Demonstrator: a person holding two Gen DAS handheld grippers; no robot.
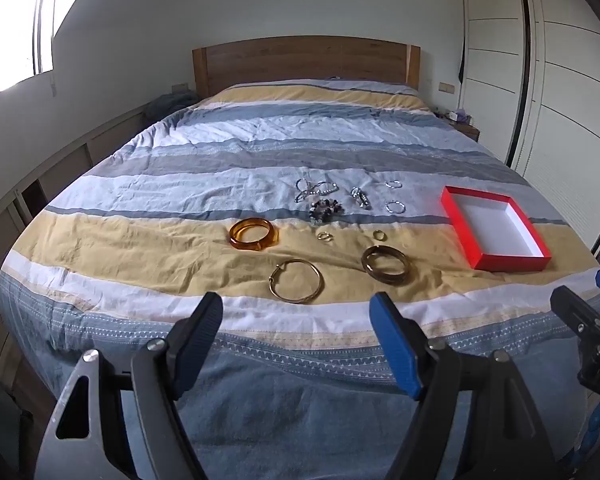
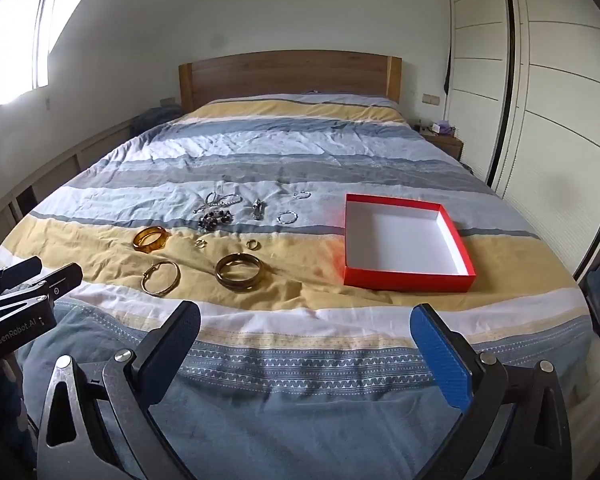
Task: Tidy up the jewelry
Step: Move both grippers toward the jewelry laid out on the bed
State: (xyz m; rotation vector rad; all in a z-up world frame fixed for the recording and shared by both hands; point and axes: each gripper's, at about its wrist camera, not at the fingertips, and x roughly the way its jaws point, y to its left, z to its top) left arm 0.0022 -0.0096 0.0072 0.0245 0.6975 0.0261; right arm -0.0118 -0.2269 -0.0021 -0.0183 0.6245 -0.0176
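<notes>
Already spread across the bed (image 1: pixel 180 248), the jewelry sits in a loose cluster on the striped cover, mostly on the yellow band. Nearest the foot edge lie a thin gold hoop (image 1: pixel 296 281) and a dark bangle (image 1: pixel 386 270), well apart from each other. Behind them are an amber bangle (image 1: pixel 254 233), two small gold rings (image 1: pixel 325 236) (image 1: pixel 379 235), a dark beaded bracelet (image 1: pixel 326 209), a tangle of silver chains (image 1: pixel 314 189), a silver clip-like piece (image 1: pixel 360 197) and two silver rings (image 1: pixel 395 207) (image 1: pixel 393 184).

A red box (image 2: pixel 404 280) with a white inside stands open to the right of the cluster, apart from every piece, its near wall close to the white band.

The left claw (image 1: pixel 296 326) hangs over the foot of the bed with its fingers spread wide, holding nothing. The right claw (image 2: pixel 304 338) hangs likewise, fingers wide apart and bare, facing the box.

Nothing lies between either claw and the jewelry. A wooden headboard (image 1: pixel 306 60) closes the far end, a nightstand (image 2: pixel 444 142) stands at the right, and white wardrobe doors (image 2: pixel 560 100) run along the right side.
</notes>
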